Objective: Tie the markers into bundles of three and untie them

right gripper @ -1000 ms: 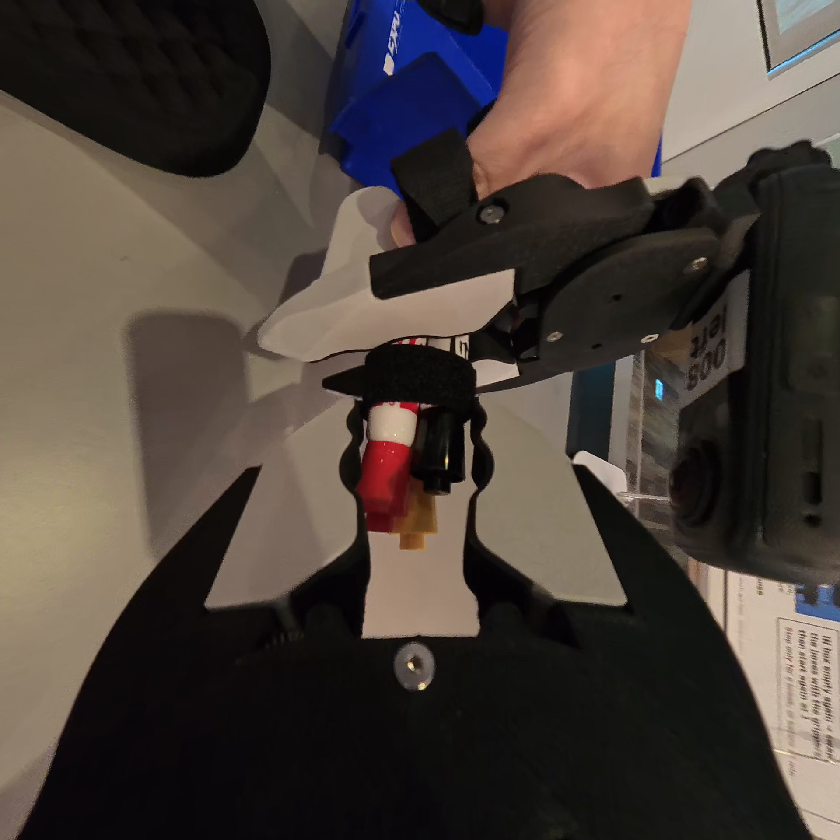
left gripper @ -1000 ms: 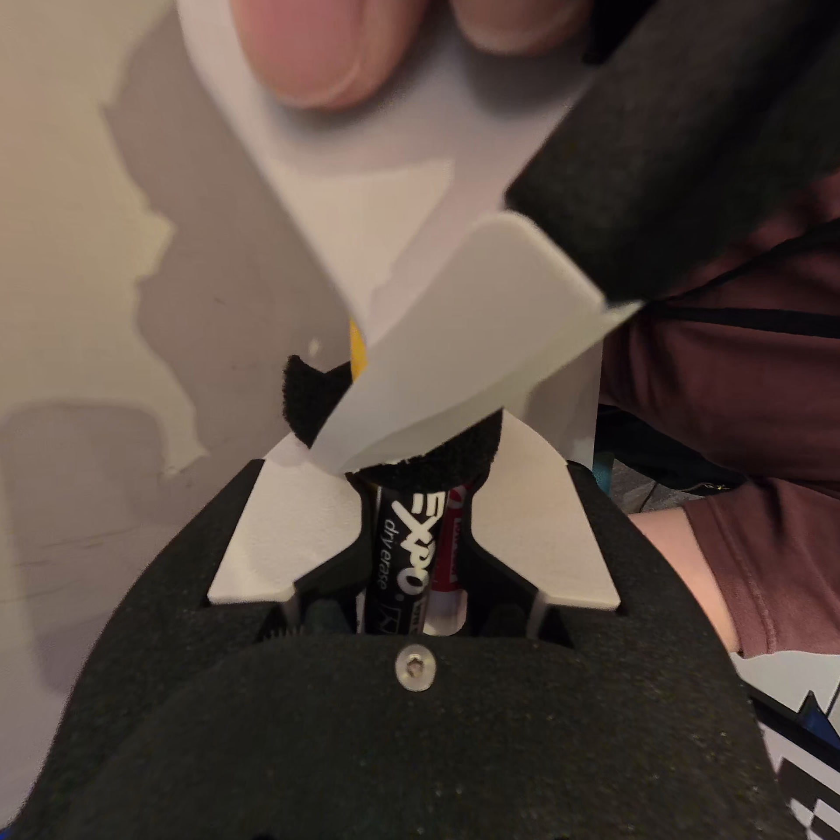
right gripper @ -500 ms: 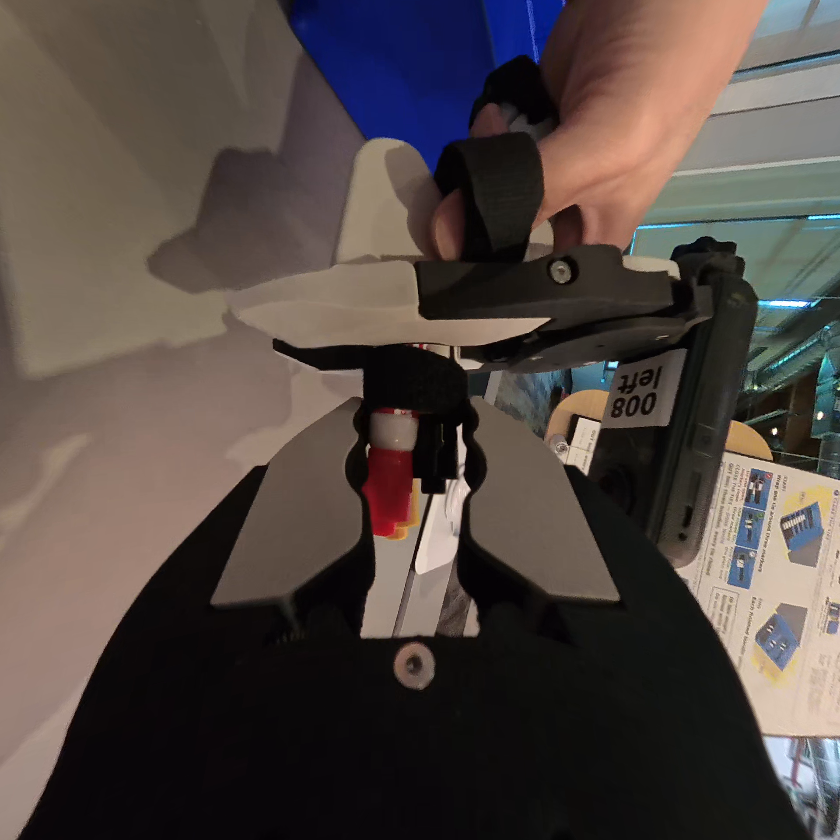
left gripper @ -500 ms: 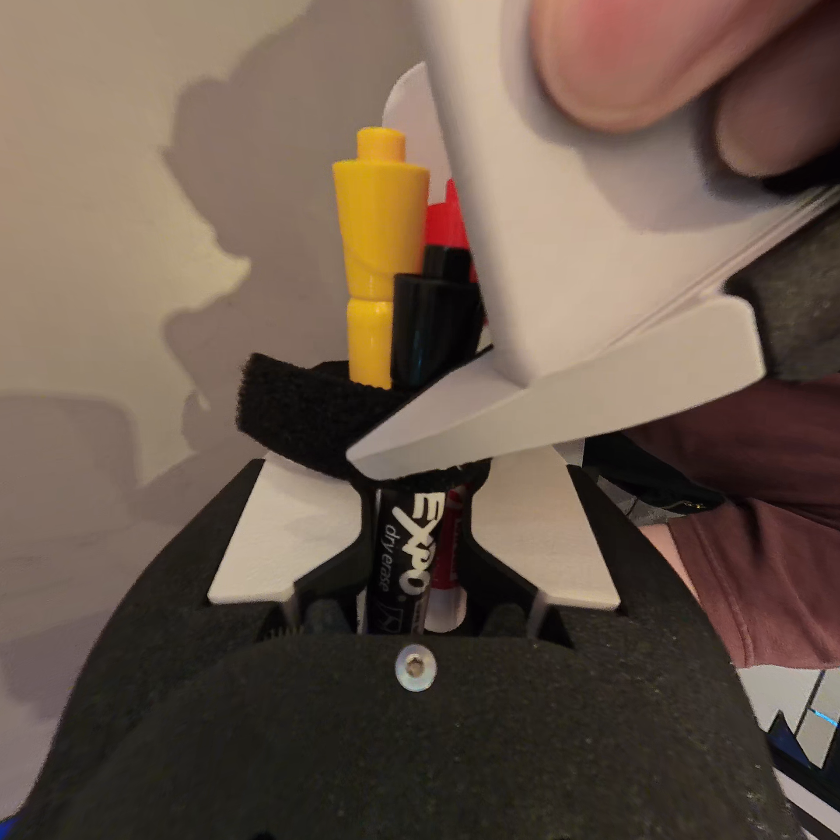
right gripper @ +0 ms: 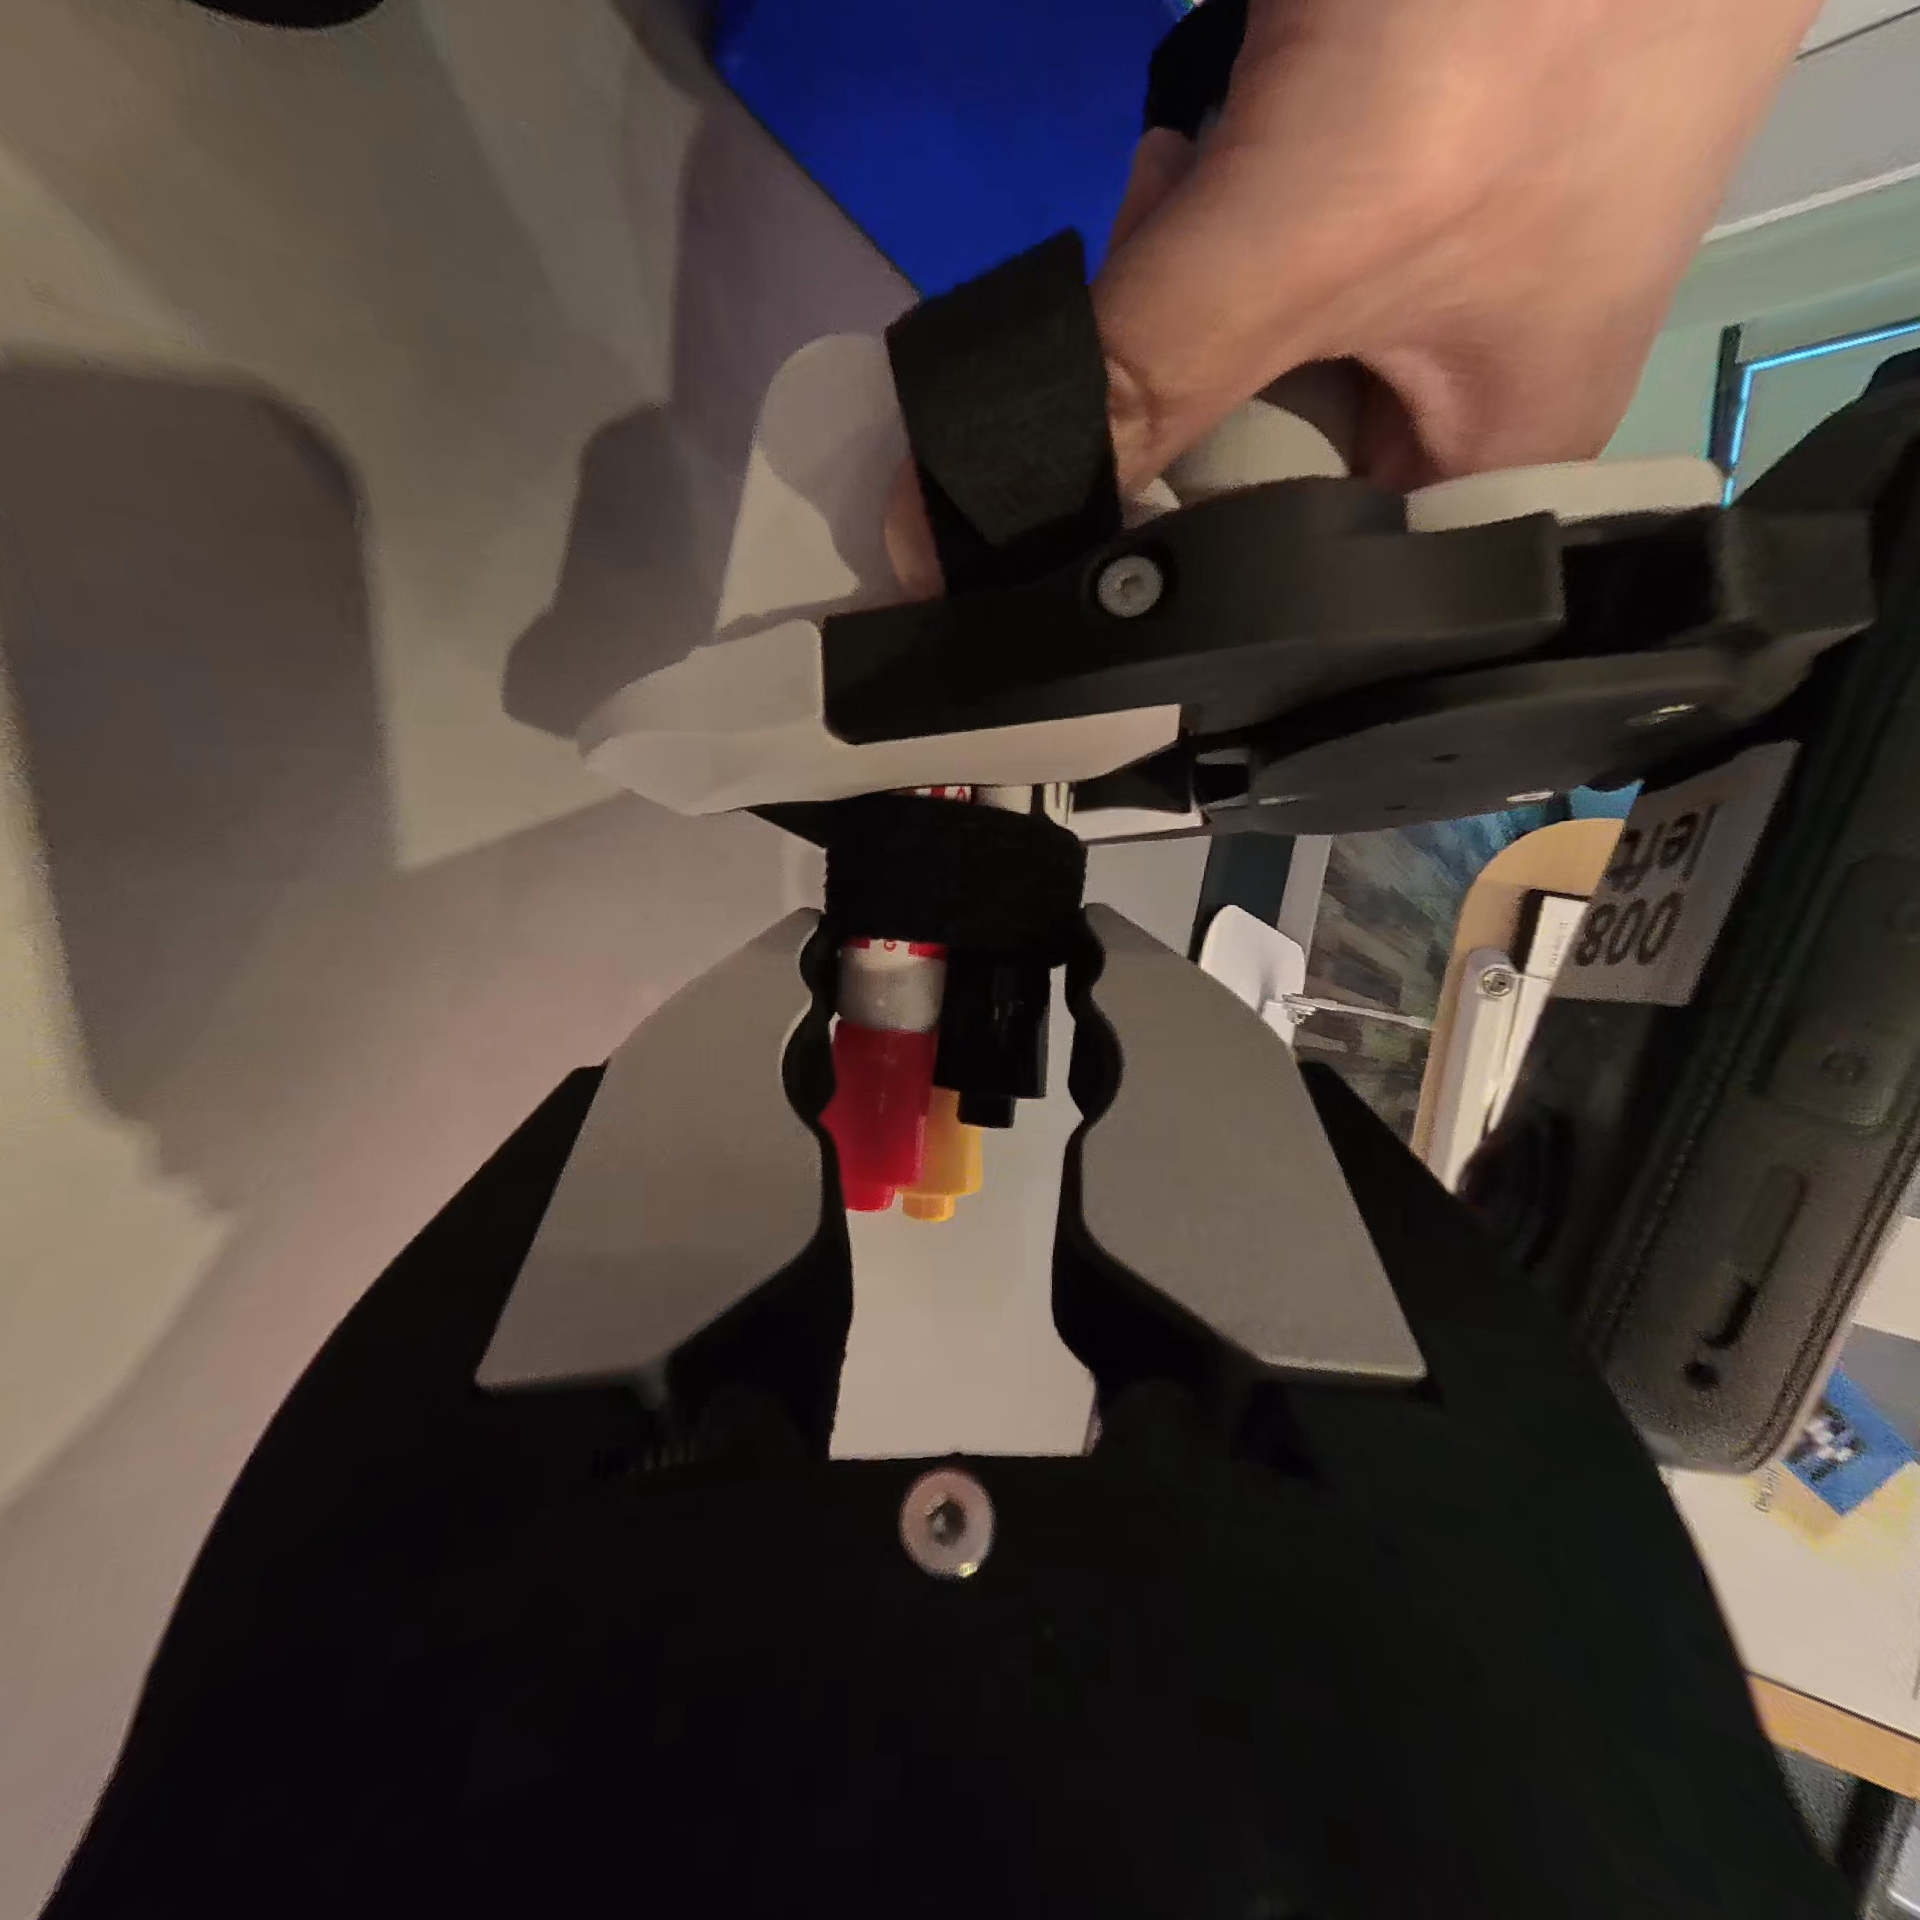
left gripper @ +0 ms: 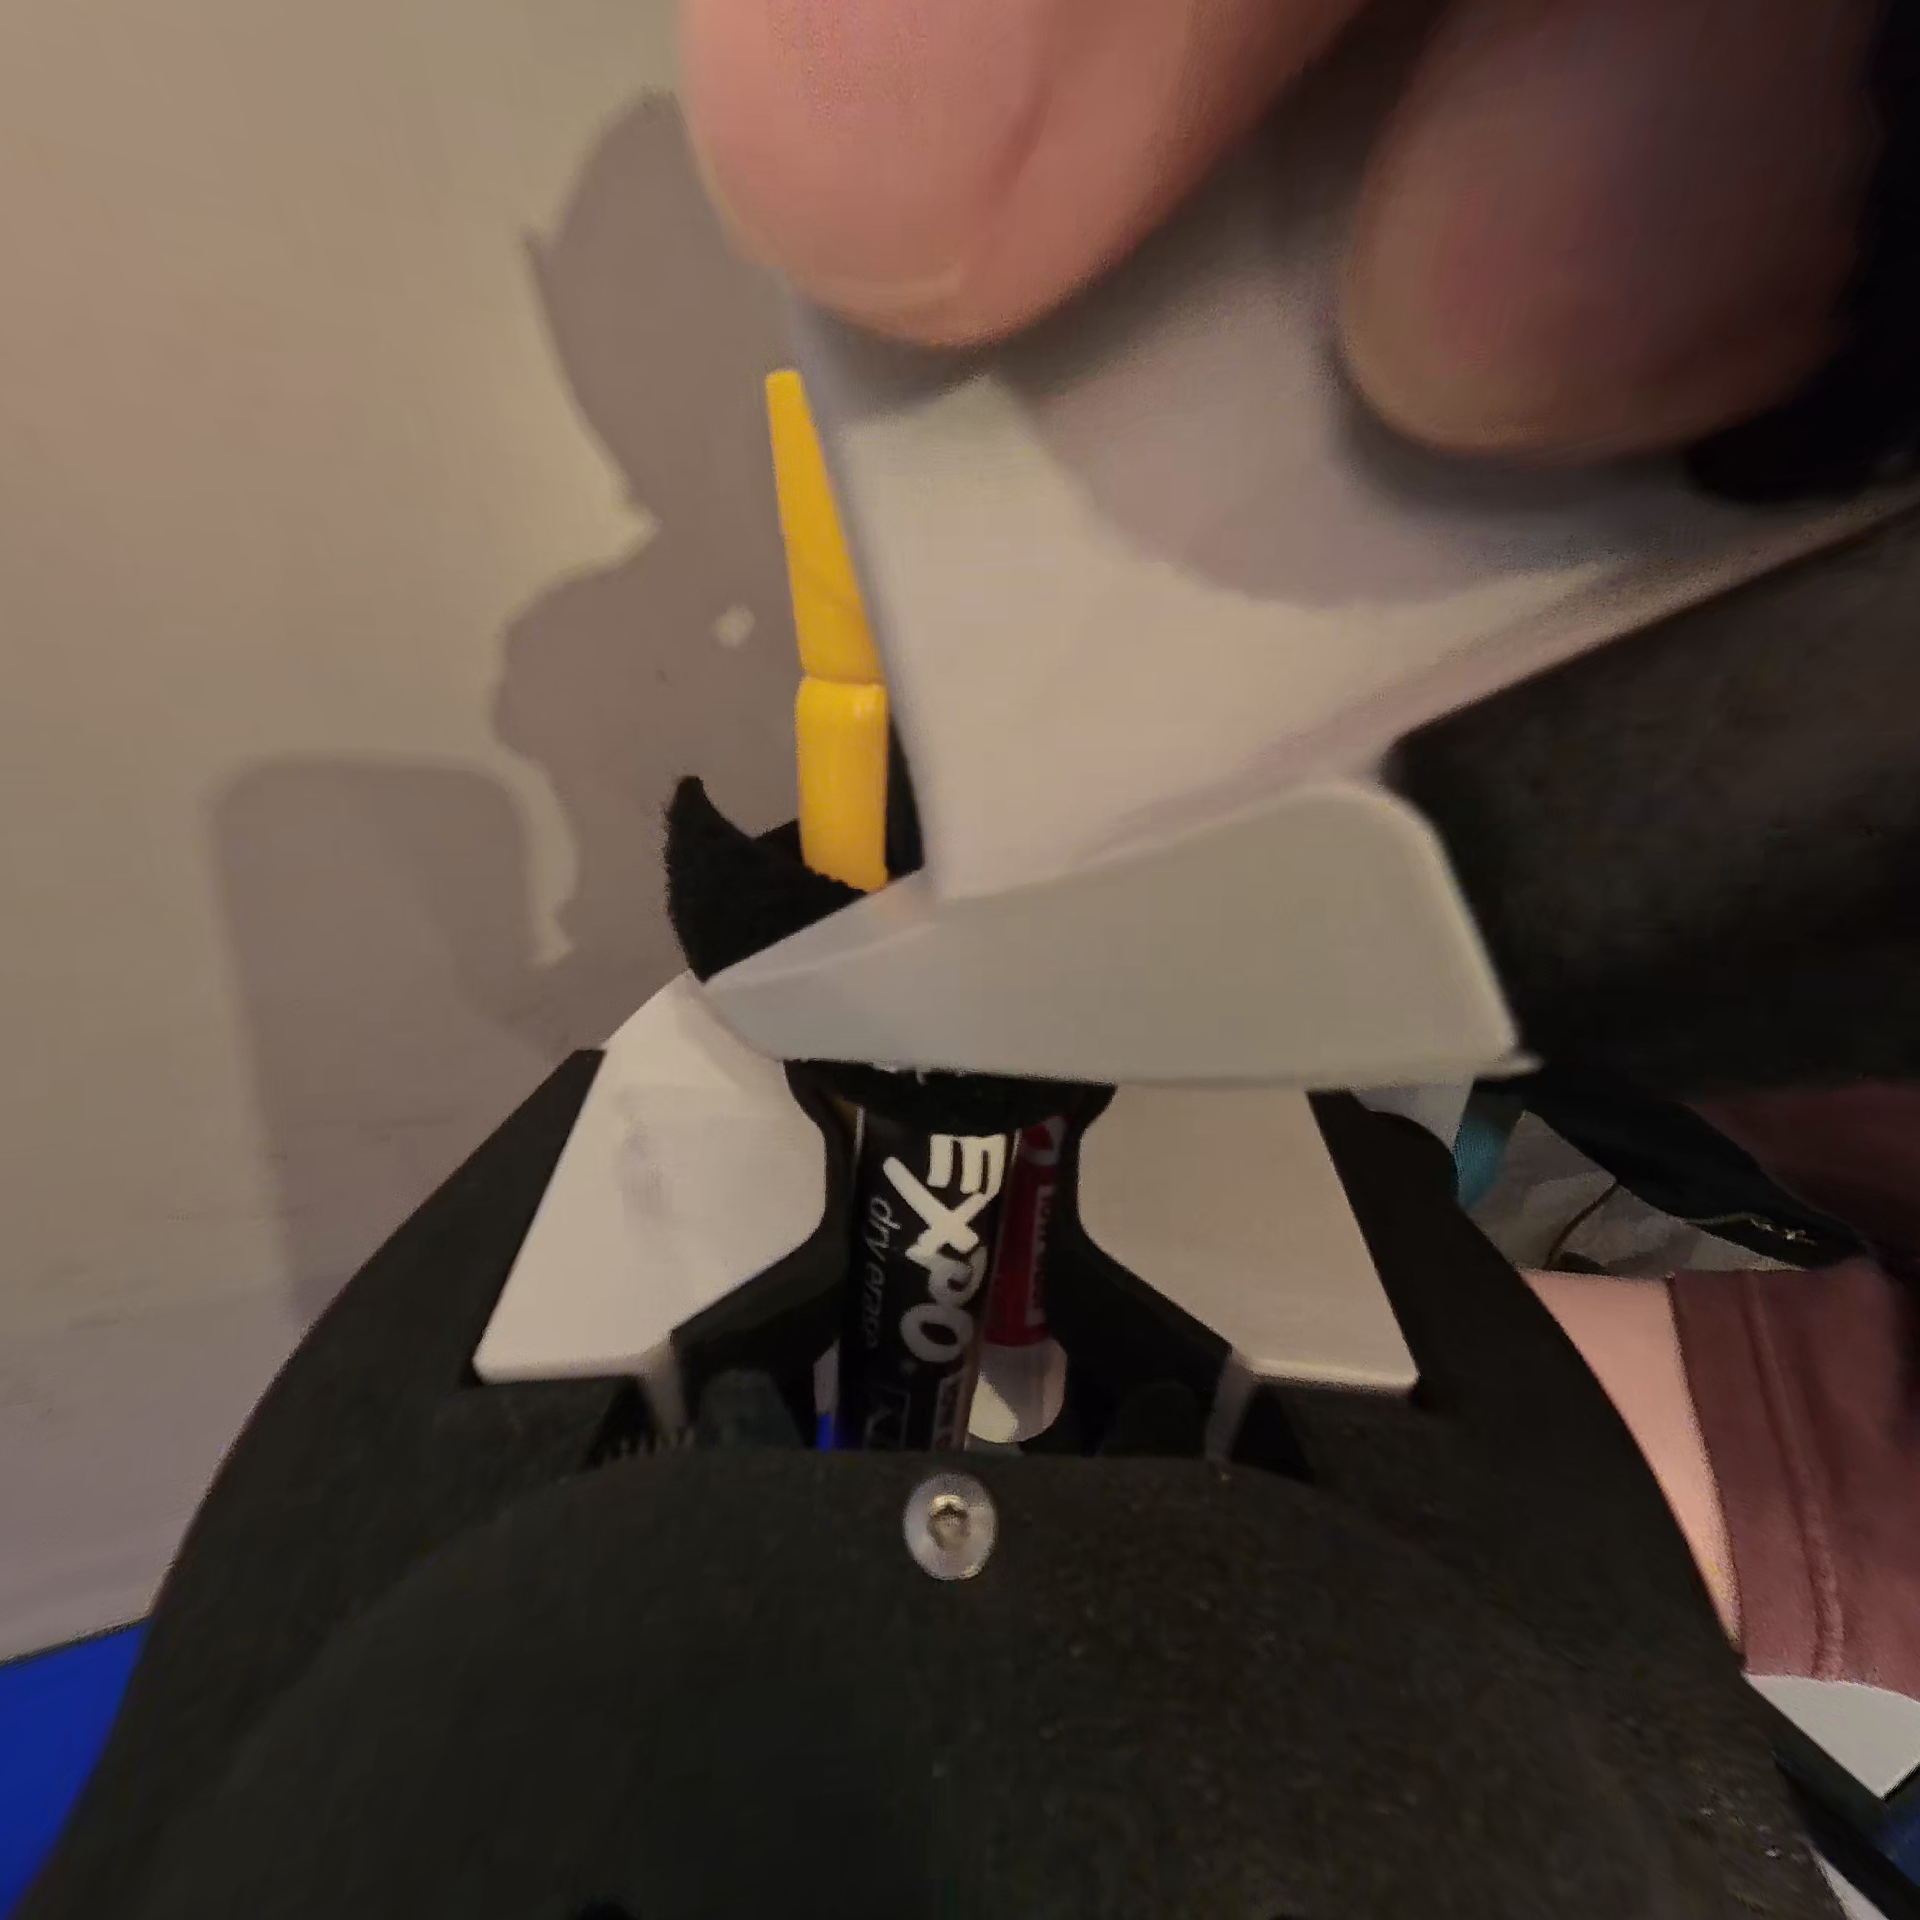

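Binding red, yellow, black markers (right gripper: 914, 1081): black strap (right gripper: 951, 868).

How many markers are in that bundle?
3. In the right wrist view the red marker is on the left, the black marker on the right, and the yellow marker peeks out between them. More could be hidden.

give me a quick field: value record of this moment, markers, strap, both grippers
markers: three bundled, black, red, yellow
strap: black hook-and-loop strap wrapped around the bundle
left gripper: shut on the marker barrels, just below the strap
right gripper: shut on the strap at the cap end
bundle position: held in the air between the two grippers
surface behind: pale table
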A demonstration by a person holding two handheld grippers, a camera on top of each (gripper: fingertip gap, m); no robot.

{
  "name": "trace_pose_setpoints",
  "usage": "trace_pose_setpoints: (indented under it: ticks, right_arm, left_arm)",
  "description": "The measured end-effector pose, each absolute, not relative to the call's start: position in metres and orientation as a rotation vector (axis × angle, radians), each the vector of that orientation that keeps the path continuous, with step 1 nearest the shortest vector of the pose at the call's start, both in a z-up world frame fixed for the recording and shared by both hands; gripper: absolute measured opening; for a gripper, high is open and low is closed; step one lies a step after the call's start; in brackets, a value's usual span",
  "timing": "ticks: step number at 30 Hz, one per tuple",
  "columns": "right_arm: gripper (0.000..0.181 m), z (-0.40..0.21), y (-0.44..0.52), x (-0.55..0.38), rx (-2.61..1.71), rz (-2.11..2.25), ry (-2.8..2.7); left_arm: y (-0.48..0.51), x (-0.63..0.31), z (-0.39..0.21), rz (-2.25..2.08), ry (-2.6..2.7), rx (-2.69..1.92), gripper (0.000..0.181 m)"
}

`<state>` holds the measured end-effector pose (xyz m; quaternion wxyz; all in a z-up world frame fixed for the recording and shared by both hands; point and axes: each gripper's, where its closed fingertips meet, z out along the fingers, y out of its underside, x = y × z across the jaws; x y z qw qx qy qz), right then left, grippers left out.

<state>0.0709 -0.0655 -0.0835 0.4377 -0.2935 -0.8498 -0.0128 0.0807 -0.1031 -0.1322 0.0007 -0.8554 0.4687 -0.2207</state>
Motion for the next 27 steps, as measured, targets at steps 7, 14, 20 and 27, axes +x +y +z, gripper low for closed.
trace_pose_setpoints:
  ticks: [7,14,20,27]
  right_arm:
    - [0.043,-0.088,-0.065,0.079,-0.862,0.127,-2.179]
    - [0.043,-0.096,-0.067,0.081,-0.920,0.260,-2.222]
    - [0.043,-0.101,-0.069,0.083,-0.964,0.302,-2.248]
    - [0.043,-0.101,-0.070,0.084,-0.980,0.339,-2.255]
  left_arm:
    - [-0.098,0.084,-0.136,-0.597,1.486,-2.685,0.041]
    - [-0.099,0.084,-0.141,-0.603,1.498,-2.714,0.042]
    - [-0.102,0.085,-0.143,-0.644,1.487,-2.740,0.042]
    - [-0.103,0.087,-0.144,-0.700,1.498,-2.734,0.042]
